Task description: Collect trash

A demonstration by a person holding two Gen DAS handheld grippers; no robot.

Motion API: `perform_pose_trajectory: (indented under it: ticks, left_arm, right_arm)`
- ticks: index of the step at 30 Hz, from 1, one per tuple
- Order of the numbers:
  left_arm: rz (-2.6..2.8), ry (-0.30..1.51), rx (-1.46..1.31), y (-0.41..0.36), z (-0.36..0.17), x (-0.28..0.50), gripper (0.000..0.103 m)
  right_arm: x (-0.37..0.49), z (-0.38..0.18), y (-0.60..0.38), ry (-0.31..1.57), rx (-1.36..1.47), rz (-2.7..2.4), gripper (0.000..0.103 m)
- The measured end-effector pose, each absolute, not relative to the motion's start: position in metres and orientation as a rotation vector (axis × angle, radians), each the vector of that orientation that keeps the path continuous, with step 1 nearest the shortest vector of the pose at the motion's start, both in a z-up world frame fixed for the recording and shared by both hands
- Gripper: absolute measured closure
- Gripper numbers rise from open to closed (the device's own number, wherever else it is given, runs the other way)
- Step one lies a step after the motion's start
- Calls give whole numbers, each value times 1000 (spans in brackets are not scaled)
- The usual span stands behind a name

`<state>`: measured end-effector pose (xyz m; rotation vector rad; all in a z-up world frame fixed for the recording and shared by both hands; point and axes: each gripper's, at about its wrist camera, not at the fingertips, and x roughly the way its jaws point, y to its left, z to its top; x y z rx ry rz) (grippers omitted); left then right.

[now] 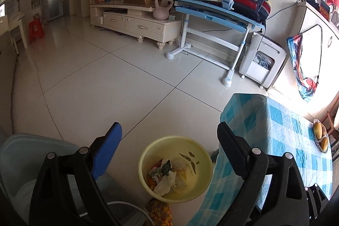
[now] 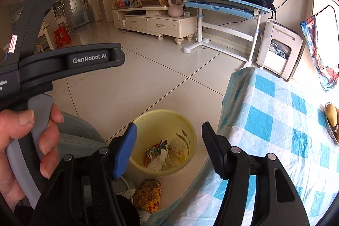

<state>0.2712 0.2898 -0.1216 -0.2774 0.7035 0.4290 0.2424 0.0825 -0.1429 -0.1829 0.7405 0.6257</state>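
A yellow plastic bin (image 1: 190, 143) stands on the tiled floor beside the table; it also shows in the right wrist view (image 2: 186, 124). Crumpled wrappers and tissue (image 1: 164, 175) lie inside it, seen too in the right wrist view (image 2: 161, 155). My left gripper (image 1: 169, 130) is open and empty, held above the bin. My right gripper (image 2: 168, 130) is open and empty, also above the bin. The left gripper's body and the hand holding it (image 2: 27, 128) fill the left side of the right wrist view.
A table with a blue checked cloth (image 1: 279, 130) is on the right, with a dish of fruit (image 1: 321, 137) on it. A pale chair (image 1: 25, 154) is on the left. A knitted cushion (image 2: 148, 194) lies below the bin. A blue desk (image 1: 214, 14) and TV cabinet (image 1: 135, 18) stand far off.
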Motion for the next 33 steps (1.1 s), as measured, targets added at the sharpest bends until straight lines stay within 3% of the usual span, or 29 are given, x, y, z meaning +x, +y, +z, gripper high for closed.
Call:
perform_pose_trajectory:
  ticks: [2,14,24,33]
  left_arm:
    - [420,682,-239,274,-107,268,14]
    - [292,594,-59,142,-64,189,8]
    - [125,607,60,16,-60,108,7]
    - [80,548,140,-27,-32,38,7]
  right_arm:
    - [226,-134,62,702,-170,598,32]
    - [153,-93,-76,538,-161,309,12]
    - [93,-84,-176,508,-67,94,8]
    - [33,-68,-203,406,-59,7,7]
